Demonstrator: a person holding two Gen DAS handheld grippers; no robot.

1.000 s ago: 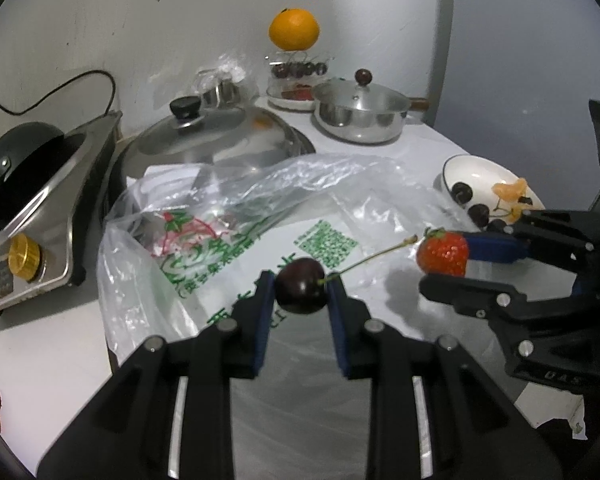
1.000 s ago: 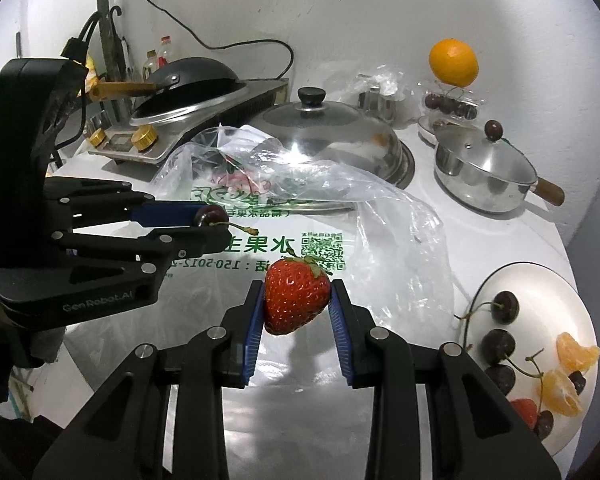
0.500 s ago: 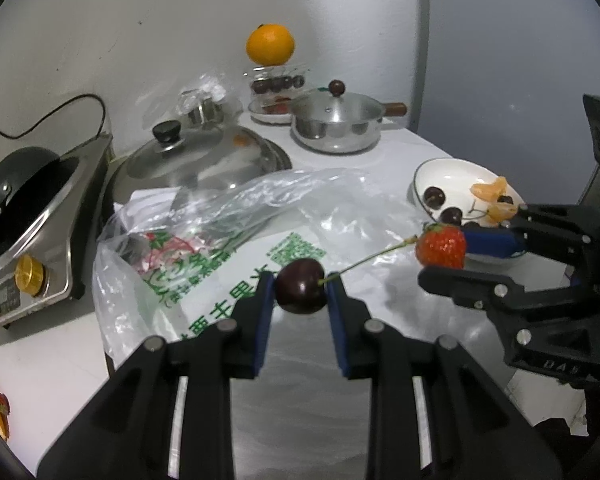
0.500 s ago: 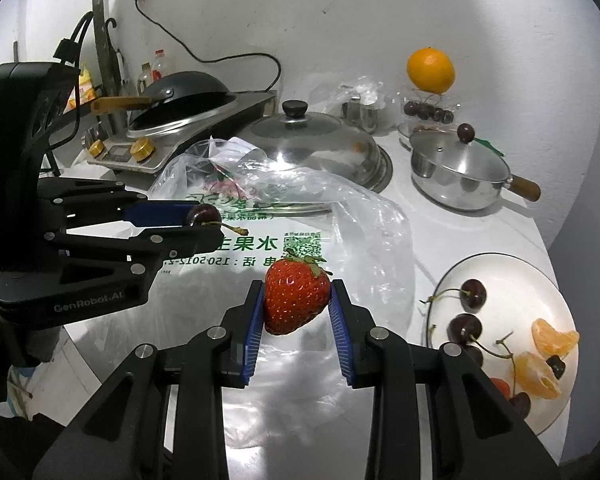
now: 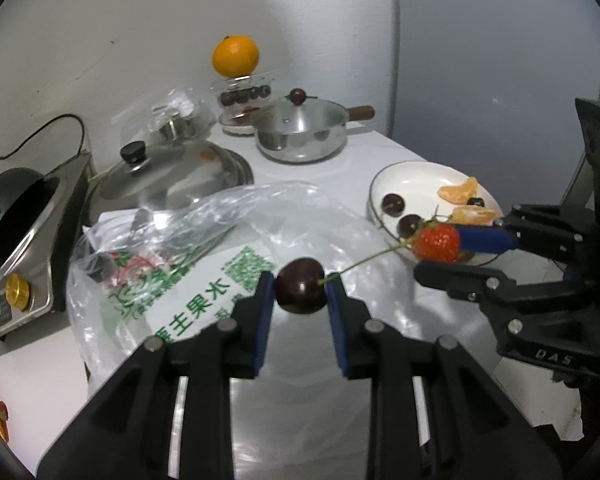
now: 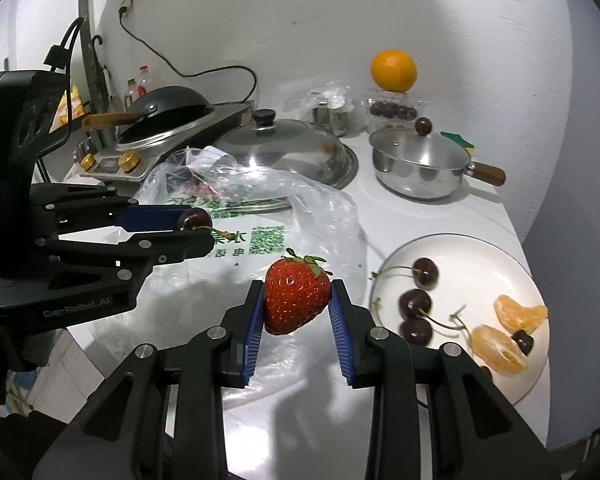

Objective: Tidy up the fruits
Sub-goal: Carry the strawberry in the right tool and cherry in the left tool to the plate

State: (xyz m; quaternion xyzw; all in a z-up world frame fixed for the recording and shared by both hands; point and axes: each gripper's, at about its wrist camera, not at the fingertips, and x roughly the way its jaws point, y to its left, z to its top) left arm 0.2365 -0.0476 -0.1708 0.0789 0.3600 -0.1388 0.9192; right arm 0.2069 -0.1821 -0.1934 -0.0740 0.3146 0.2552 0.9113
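Both loads have drifted from over the clear plastic bag toward the white plate at the counter's right edge: left gripper pinching a dark stemmed cherry, right gripper clamping a red strawberry, both likely nearing drop-off.

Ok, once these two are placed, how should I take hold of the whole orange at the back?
Grip the orange across its widest middle, coming level from the front. It sits high on a clear container against the wall, so its sides are free. Both tongs are full now: left tongs on the cherry, right tongs on the strawberry.
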